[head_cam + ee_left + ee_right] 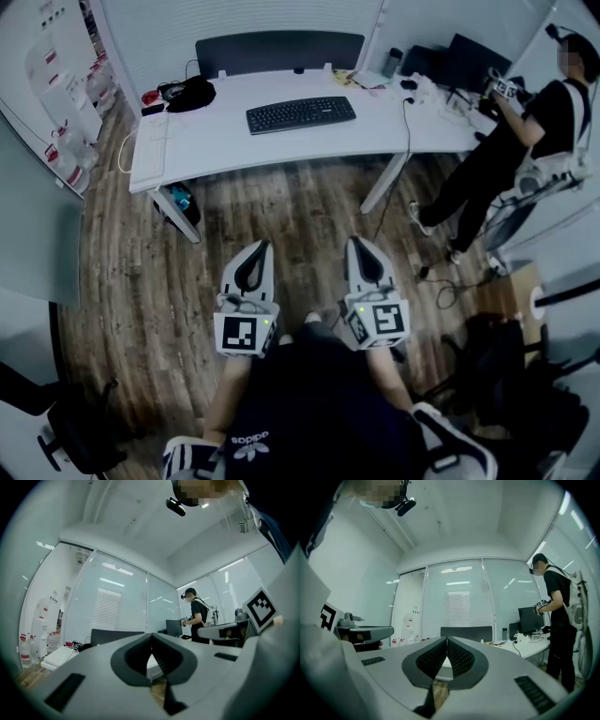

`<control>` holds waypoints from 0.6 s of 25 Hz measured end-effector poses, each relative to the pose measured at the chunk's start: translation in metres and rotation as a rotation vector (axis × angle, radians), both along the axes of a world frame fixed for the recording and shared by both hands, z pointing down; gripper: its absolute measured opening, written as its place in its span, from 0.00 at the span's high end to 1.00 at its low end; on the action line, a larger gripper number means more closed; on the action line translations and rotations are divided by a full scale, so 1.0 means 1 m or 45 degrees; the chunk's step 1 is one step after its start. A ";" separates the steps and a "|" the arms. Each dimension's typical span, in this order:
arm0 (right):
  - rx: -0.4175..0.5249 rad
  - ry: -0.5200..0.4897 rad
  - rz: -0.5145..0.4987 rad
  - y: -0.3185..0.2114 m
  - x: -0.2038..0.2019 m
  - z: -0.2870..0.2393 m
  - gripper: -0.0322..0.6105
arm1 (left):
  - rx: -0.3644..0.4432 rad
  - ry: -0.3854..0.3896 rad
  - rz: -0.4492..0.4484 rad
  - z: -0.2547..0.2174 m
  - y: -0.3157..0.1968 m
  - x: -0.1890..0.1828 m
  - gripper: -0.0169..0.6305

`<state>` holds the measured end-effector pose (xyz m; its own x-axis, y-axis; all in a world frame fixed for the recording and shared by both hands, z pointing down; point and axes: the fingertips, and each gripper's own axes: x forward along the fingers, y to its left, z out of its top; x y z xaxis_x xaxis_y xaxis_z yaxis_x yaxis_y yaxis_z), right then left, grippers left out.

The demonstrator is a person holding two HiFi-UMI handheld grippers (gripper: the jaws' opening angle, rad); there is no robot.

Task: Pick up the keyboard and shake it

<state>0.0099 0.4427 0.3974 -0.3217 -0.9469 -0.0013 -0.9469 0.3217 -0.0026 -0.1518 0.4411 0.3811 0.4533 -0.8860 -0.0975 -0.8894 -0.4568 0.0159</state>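
1. The black keyboard (301, 114) lies flat on the white desk (225, 141), about mid-top and slightly skewed. Nothing touches it.
2. A black bag (192, 94) sits at the desk's left end. A bottle (392, 61) and a monitor (478, 61) stand toward its right end. A dark panel (278, 52) runs along its far edge.
3. Both grippers hang side by side over the wood floor (281, 216), on the near side of the desk and well apart from it, with their tips pointing toward it.
4. The left gripper (261, 246) has its jaws pressed together at the tips with nothing between them. Its own view (151, 641) shows only a sliver of desk and floor through the gap behind the tips.
5. The right gripper (356, 242) is the same: jaws pressed together and empty (446, 644).
6. A second person (525, 141) stands at the desk's right end, arms reaching over it.
7. White bottles (66, 103) stand left of the desk, against the wall.
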 end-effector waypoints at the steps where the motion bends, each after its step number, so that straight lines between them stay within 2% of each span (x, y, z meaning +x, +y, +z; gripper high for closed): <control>1: -0.001 0.000 0.007 -0.001 0.003 0.000 0.94 | 0.000 -0.002 0.002 0.000 -0.002 0.001 0.97; 5: -0.032 0.007 0.030 -0.007 0.014 0.008 0.94 | -0.009 0.016 0.002 0.000 -0.012 0.003 0.97; 9: -0.067 0.005 0.036 -0.022 0.022 0.020 0.94 | -0.044 -0.005 -0.002 0.010 -0.030 0.004 0.97; 15: -0.085 0.002 0.004 -0.071 0.031 0.027 0.94 | -0.066 -0.028 -0.007 0.017 -0.079 0.016 0.97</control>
